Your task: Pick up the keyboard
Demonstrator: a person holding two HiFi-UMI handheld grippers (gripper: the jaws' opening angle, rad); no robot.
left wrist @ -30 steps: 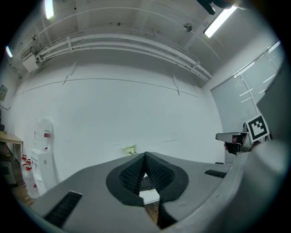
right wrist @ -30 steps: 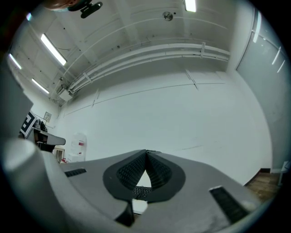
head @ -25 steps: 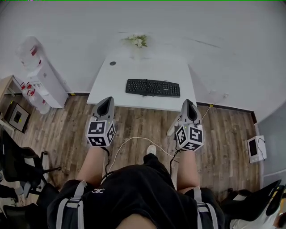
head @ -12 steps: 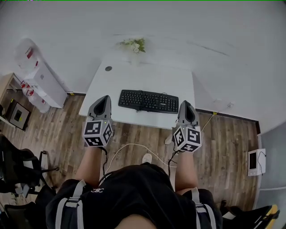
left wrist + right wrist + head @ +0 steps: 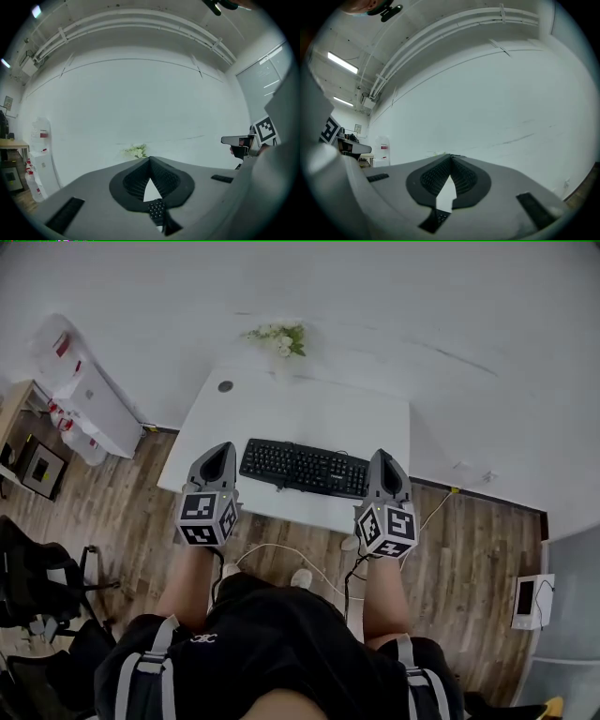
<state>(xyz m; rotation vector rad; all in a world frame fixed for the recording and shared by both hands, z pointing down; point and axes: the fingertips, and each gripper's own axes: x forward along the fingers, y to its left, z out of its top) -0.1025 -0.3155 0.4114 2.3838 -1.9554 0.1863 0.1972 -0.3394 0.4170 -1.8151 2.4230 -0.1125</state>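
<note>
black keyboard [image 5: 302, 468] lies flat on the white table [image 5: 309, 409], close to the table's near edge. that is the head view. the left gripper [image 5: 222, 450] is just beside the keyboard's left end. the right gripper [image 5: 384, 459] is just beside its right end. a bunch of white flowers [image 5: 278, 337] stands at the far edge of the table, by the wall. a white cable [image 5: 281, 547] lies on the wood floor [image 5: 469, 540] under the person's arms.

in the left gripper view, the two jaws are pressed together at the tips and pinch nothing. some keyboard keys show low down through the small gap behind the tips. the flowers sit just above the jaws. the right gripper is off to the right.

in the right gripper view, the jaws are pressed together too and hold nothing. a bit of the keyboard peeks out low down below them.
</note>
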